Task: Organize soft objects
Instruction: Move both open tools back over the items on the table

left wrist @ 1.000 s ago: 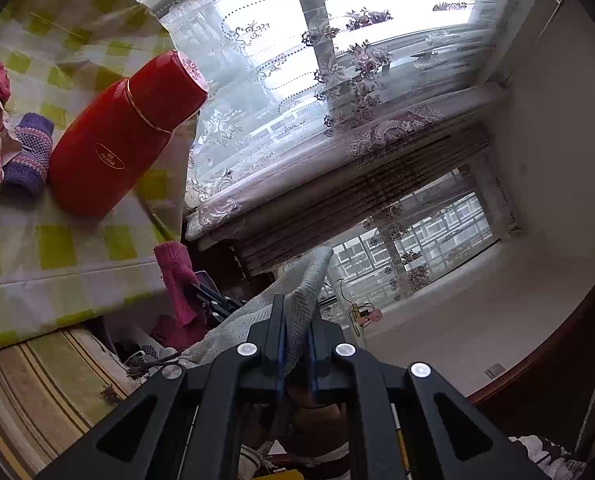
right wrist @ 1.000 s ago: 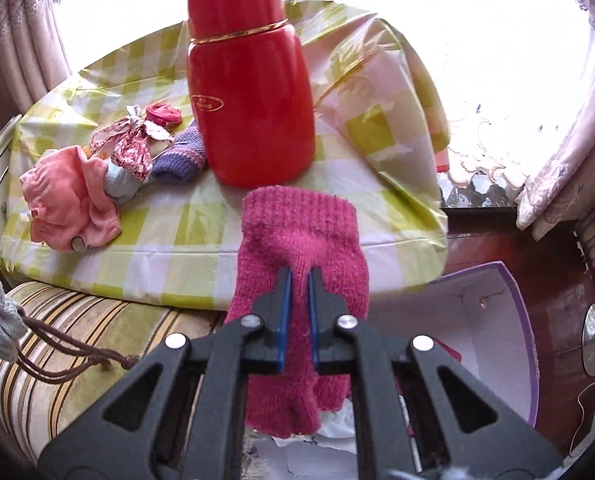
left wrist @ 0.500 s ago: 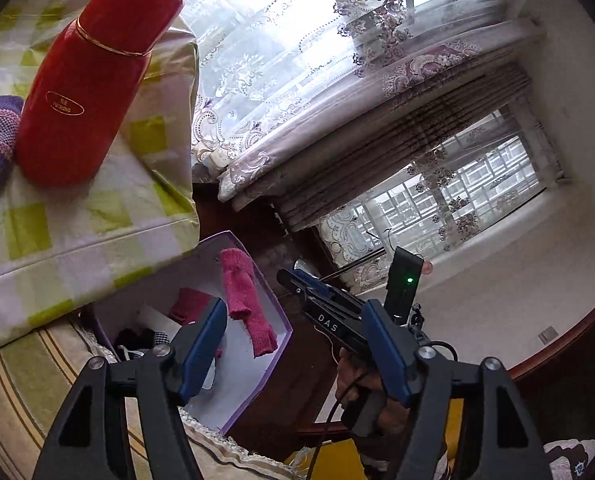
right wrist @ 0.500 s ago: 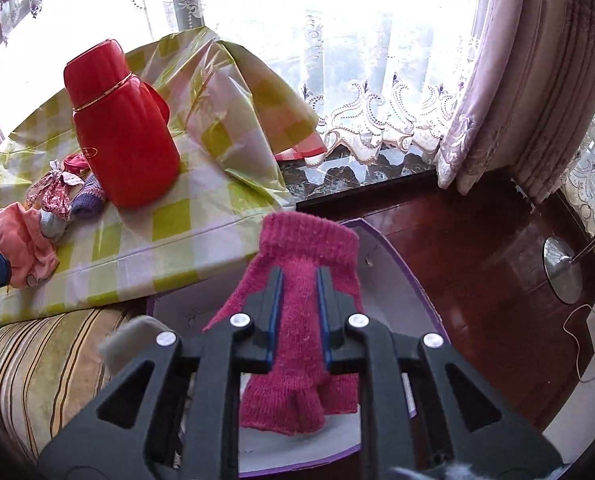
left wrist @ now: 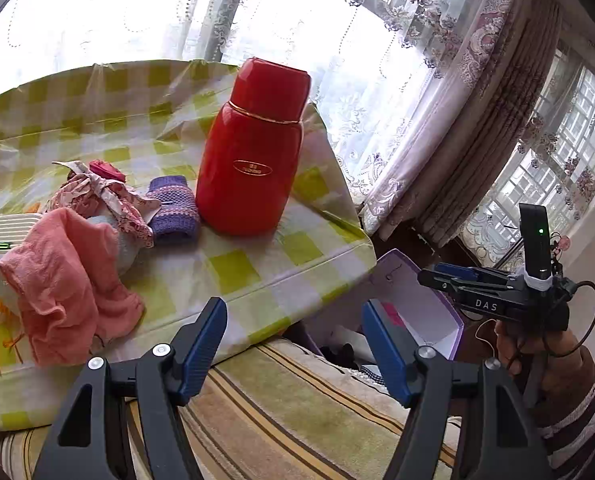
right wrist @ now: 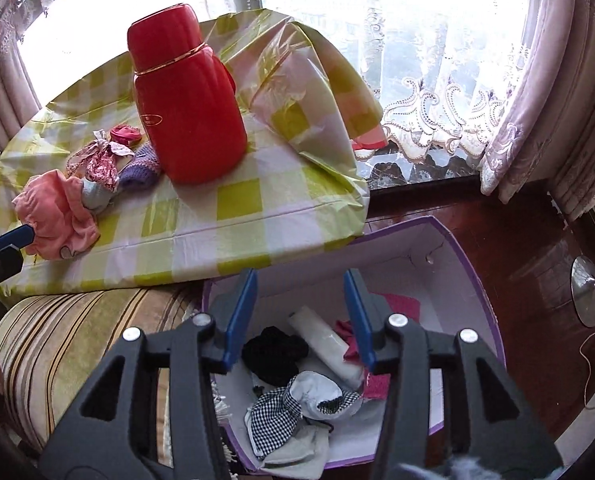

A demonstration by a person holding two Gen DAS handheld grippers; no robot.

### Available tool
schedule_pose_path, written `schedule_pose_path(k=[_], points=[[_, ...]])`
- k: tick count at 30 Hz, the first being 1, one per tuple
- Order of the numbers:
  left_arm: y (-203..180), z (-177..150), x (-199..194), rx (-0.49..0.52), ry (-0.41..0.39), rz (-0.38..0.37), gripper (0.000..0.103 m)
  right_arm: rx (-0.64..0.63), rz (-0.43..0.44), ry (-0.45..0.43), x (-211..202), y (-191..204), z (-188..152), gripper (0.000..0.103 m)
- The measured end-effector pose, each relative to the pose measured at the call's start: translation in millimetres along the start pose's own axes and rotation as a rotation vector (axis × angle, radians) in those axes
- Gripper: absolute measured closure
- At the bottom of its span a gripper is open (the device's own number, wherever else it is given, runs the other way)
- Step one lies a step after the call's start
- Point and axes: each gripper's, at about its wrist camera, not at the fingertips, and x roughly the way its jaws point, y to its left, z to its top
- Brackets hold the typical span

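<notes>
With both grippers' fingers standing spread and pinching nothing, the right gripper (right wrist: 301, 316) having just been opening over the purple box (right wrist: 473, 276), the left gripper (left wrist: 293, 348) is judged to be heading for the pink cloth (left wrist: 65, 280); it should be pinching a thick fold, clear of the red flask (left wrist: 253, 152). The cloth is lying crumpled and limp near the worktop's (left wrist: 257, 272) front left edge, beside 1 purple knit piece (left wrist: 173, 208)
</notes>
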Motion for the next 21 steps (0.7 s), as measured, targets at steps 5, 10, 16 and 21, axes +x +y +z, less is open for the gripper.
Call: schedule_pose_path(k=[5, 10, 16, 21], points=[[35.4, 0.3, -30.4, -0.035, -0.061, 0.088, 0.032, -0.093, 0.084, 0.016, 11.2, 48.8, 8.2, 0.054], [81.5, 9.0, -65.9, -0.099, -0.123, 0.136, 0.032, -0.178, 0.16, 0.011, 17.0, 97.4, 19.6, 0.05], [155.9, 22.9, -90.6, -0.207, -0.168, 0.215, 0.032, -0.237, 0.23, 0.0, 20.6, 142.2, 39.8, 0.045], [224.1, 32.8, -90.1, -0.326, -0.157, 0.238, 0.032, -0.262, 0.278, -0.008, 27.5, 172.4, 62.6, 0.04]])
